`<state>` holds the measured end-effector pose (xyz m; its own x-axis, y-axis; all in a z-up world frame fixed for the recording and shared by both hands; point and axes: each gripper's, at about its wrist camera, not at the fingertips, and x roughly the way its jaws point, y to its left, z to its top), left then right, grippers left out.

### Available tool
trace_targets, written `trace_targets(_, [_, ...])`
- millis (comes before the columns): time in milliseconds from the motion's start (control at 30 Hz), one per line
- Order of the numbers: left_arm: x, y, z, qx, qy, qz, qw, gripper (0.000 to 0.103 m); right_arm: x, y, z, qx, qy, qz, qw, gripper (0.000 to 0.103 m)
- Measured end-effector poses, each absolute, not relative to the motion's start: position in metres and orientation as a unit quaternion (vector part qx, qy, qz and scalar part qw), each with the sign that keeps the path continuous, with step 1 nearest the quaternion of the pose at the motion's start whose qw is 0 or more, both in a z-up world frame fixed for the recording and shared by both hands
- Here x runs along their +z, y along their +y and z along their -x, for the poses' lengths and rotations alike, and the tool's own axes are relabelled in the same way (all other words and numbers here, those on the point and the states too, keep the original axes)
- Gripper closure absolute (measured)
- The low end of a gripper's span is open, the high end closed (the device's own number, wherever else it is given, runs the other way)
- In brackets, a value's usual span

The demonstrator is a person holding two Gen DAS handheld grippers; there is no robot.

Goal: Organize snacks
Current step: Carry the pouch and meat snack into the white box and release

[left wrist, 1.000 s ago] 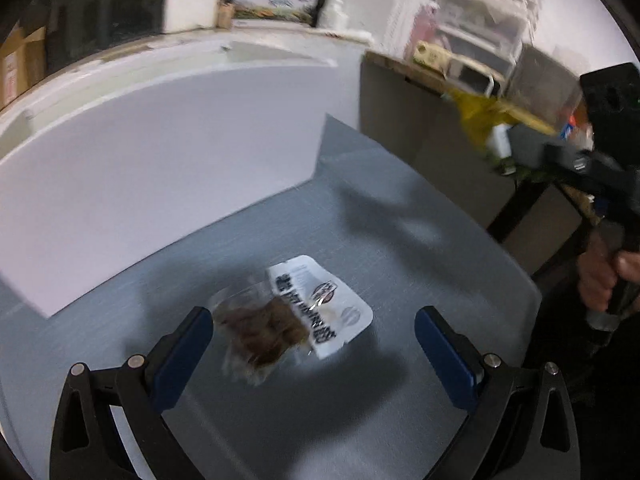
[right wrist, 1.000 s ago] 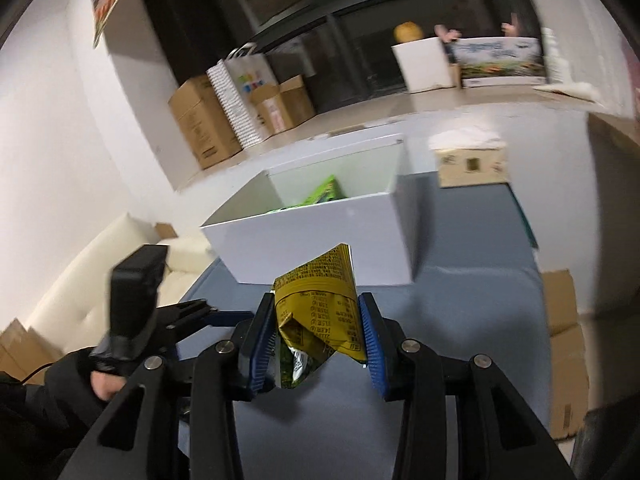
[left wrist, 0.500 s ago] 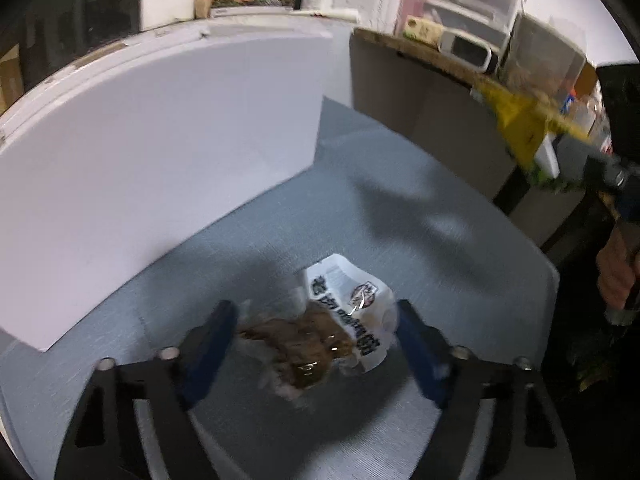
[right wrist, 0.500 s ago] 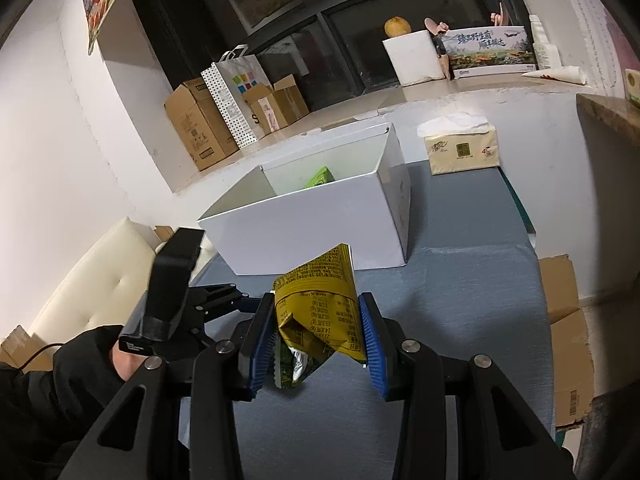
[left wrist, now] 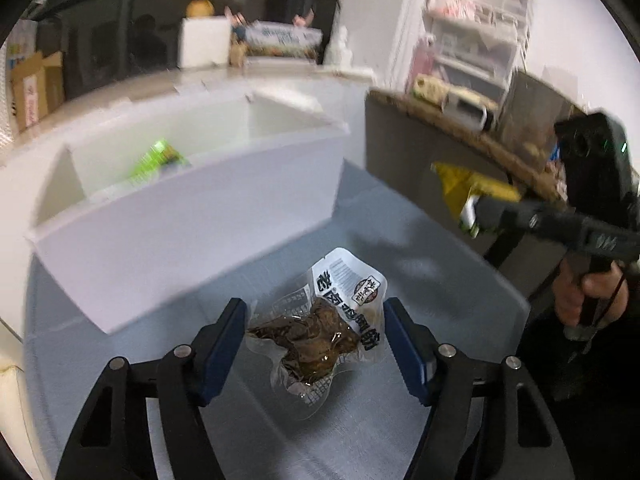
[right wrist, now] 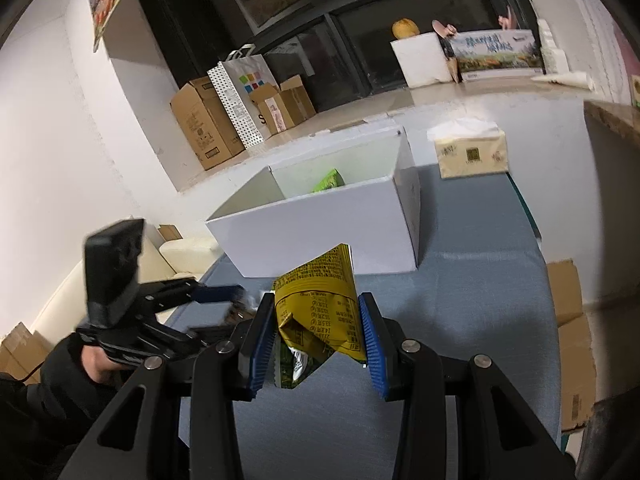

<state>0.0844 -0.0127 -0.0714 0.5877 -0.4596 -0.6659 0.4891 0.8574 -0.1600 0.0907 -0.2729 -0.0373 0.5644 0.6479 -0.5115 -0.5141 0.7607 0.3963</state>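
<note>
Box (right wrist: 320, 236) stood on table (right wrist: 480, 280), a packet (right wrist: 329, 180) inside it; tissue pack (right wrist: 472, 154) lay behind it to the right. Meat pouch (left wrist: 320, 328) lay on the table before the box, between the left gripper (left wrist: 314, 340) fingers. Chip bag (right wrist: 320, 316) sat between the right gripper (right wrist: 318, 344) fingers, right of the pouch. Cartons (right wrist: 204, 124) stood beyond, to the left

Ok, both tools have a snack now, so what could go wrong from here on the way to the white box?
1. The left tool straddles the clear meat pouch loosely; its slippery film might slide out.
2. The right tool pinches the yellow bag low down, so its crumpled bottom could slip free.
3. Both tools sit close before the white box and might collide.
</note>
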Motion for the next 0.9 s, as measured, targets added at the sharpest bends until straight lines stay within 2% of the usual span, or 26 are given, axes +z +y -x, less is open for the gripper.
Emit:
trace_targets(167, [-0.024,0.012,-0.104,-0.235,0.323,0.000,0.917,0.029,-0.001,-0.255,-0.116,0.347,0.297,-0.092,0.885,0.059])
trace_targets(300, [0.008,0.041,-0.148,-0.187,0.294,0.022,0.937,0.029,0.024,-0.229,-0.157,0.354,0.285,-0.087,0.886,0.059])
trace_targets(433, [0.007,0.060,-0.197,-0.146,0.308,0.042,0.939,0.029,0.030,-0.193,-0.215,0.341,0.302,-0.073,0.887,0.059])
trace_targets(533, [-0.008,0.061,-0.222,-0.125,0.325,0.041,0.936,0.020,0.021,-0.176,-0.245,0.320,0.329,-0.064,0.886,0.059])
trace_targets(567, [-0.013,0.061,-0.227,-0.118,0.332,0.043,0.935,0.010,0.017,-0.172,-0.253,0.304,0.337,-0.057,0.889,0.056])
trace_targets(600, [-0.017,0.060,-0.232,-0.109,0.338,0.044,0.934,0.000,0.015,-0.170,-0.258,0.296,0.342,-0.051,0.891,0.050])
trace_targets(633, [-0.020,0.059,-0.233,-0.104,0.341,0.044,0.933,0.000,0.011,-0.168,-0.263,0.286,0.348,-0.044,0.892,0.032])
trace_targets(700, [-0.025,0.057,-0.229,-0.100,0.342,0.040,0.933,0.000,0.008,-0.169,-0.264,0.280,0.346,-0.043,0.894,0.012])
trace_targets(900, [-0.014,0.056,-0.203,-0.090,0.328,0.025,0.940,0.000,0.010,-0.180,-0.252,0.247,0.346,-0.033,0.905,0.009])
